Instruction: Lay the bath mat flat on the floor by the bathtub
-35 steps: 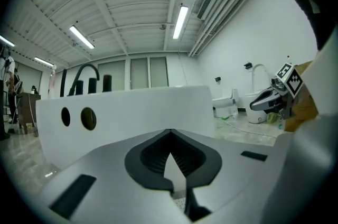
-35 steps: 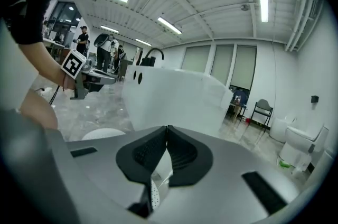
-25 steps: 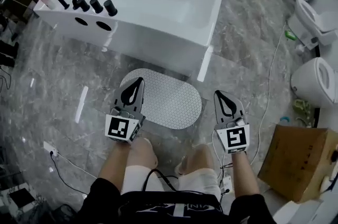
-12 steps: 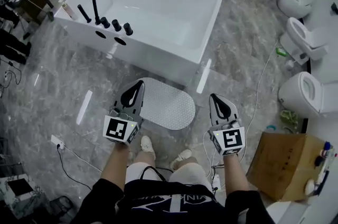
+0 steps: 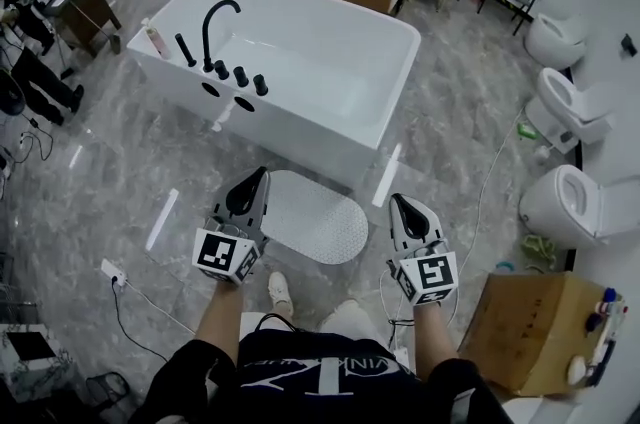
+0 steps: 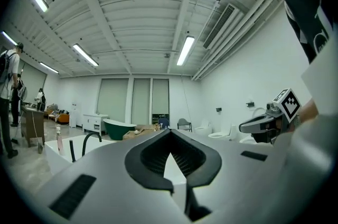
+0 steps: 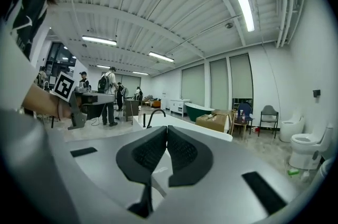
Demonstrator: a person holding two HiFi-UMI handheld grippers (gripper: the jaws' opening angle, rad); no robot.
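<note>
Bath mat (image 5: 315, 217), pale, oval and dotted, is seen lying flat on the grey marbled floor (image 5: 120, 172), just beside the long side wall of the white bathtub (image 5: 290, 140). In the head view, the left tool (image 5: 262, 172) is held in front of the mat's left end, and the right tool (image 5: 393, 199) is held off the mat's right end, over bare floor. The mat is touched by neither tool. Both tools are pointed roughly level toward the tub. In the left gripper view and the right gripper view, the black jaws are shown pressed together, with nothing pinched between them. A black faucet (image 5: 215, 27) is mounted at the tub's left end. White toilets (image 5: 570, 202) are lined along the right wall, and a cardboard box (image 5: 530, 322) is set on the floor near them. One pale shoe (image 5: 280, 290) of the person is seen just short of the mat.
</note>
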